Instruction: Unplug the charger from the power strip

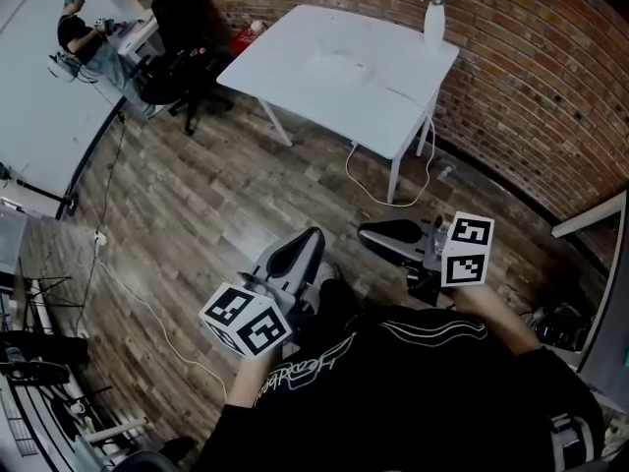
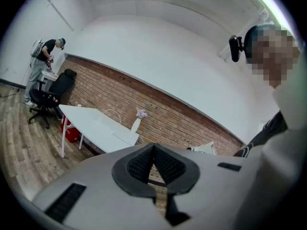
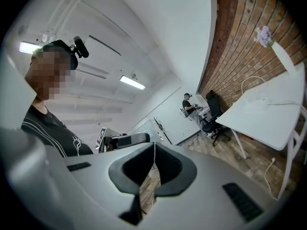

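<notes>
A white table (image 1: pixel 324 77) stands by the brick wall, well ahead of me. A white cable (image 1: pixel 398 94) crosses its top and loops down to the floor by the table leg. At this distance I cannot make out a charger or a power strip. My left gripper (image 1: pixel 311 236) hangs low by my body, shut and empty, its pads (image 2: pixel 142 163) meeting. My right gripper (image 1: pixel 366 232) is level with it, also shut on nothing, with its pads (image 3: pixel 168 166) together. The table (image 2: pixel 98 123) shows far off in the left gripper view, and the table (image 3: pixel 268 111) also appears in the right gripper view.
A vase of flowers (image 1: pixel 433 8) stands on the table's far corner. A black office chair (image 1: pixel 182 42) and a red box (image 1: pixel 246 37) sit left of the table, and a person (image 1: pixel 84 37) works at a far desk. A thin cable (image 1: pixel 138 303) and stands (image 1: pixel 29 362) lie on the wooden floor at the left.
</notes>
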Demonstrator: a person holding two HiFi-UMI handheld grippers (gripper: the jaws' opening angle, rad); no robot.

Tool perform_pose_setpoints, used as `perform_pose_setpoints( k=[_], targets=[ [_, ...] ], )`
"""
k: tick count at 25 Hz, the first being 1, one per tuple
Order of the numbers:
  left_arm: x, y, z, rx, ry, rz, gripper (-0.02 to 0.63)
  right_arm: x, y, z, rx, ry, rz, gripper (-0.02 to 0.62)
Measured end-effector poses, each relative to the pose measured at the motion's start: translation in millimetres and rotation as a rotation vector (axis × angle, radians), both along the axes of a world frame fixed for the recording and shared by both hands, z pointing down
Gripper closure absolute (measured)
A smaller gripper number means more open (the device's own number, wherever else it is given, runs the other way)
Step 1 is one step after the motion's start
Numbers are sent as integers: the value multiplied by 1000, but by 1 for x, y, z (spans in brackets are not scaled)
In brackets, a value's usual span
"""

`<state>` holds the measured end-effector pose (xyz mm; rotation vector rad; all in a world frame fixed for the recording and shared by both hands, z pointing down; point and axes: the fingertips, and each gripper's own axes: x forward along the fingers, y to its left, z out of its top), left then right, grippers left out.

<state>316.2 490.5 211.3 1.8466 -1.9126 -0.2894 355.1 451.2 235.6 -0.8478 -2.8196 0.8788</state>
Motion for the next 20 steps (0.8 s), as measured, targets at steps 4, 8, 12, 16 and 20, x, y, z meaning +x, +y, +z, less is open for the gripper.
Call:
perform_pose_setpoints(
  k=[4,8,12,16,20],
  targets=[
    [-33,-4,17,-10,53,-1,601,-28,-4,16,-21,44,14,597],
    [-79,-13,33,-6,99,5,601,-67,-10,36,-64,98,30,597],
    [-133,-32,48,-19,151,43,601,-119,-22,56,-82,155,60,597],
    [-183,-47,53,-30,159,122,601,-174,-33,63,-98,185,89,597],
    [-235,-52,54,-67,107,169,601,-228,-42,57,-99,194,124,597]
  ],
)
